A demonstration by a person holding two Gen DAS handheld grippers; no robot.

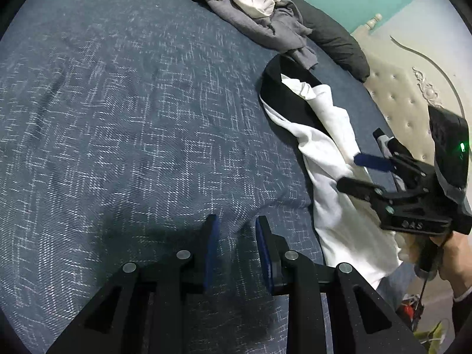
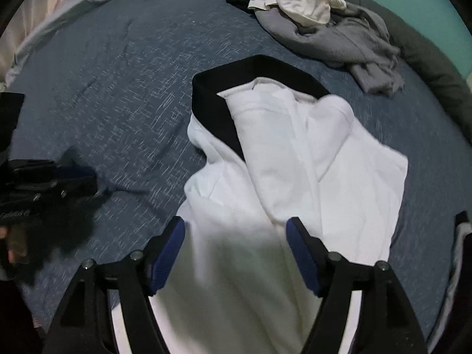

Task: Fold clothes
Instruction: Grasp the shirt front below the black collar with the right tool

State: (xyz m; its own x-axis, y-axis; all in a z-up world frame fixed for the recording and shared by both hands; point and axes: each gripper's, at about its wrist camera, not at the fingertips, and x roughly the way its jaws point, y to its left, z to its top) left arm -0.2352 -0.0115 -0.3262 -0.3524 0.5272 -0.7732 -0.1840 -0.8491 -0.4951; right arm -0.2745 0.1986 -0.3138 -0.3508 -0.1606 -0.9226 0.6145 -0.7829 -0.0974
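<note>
**What could go wrong with the white shirt**

Our right tongs (image 2: 236, 250) hang over the white garment (image 2: 295, 177) with the two blue pads (image 2: 168, 253) standing wide apart. Nothing is pinched between them. The cloth just lies under the gap. Our left tongs (image 1: 237, 253) are narrow, with only a small slot between the pads, and they hold nothing. They sit over bare bedspread (image 1: 118, 118), well apart from the garment.

The white garment lies on the bed, bunched and partly folded over, with a black band (image 2: 212, 100) curling round its top end. One end of it runs down toward the edge of the bed.

Here is what we think could go wrong. If our right tongs close where the cloth is thick and bunched, we may grab many layers at once. Then the fold would come out lumpy. If we grab only the top layer, the rest may slide off and the garment could slip toward the bed edge.

Our left tongs are far from the cloth. If we lift with the right side alone, the shirt would hang crooked and twist.

The pile of other clothes (image 2: 324, 20) sits near the top of the bed, close behind the black band. If we push the garment that way, it might tangle with the grey piece (image 2: 354, 47).
</note>
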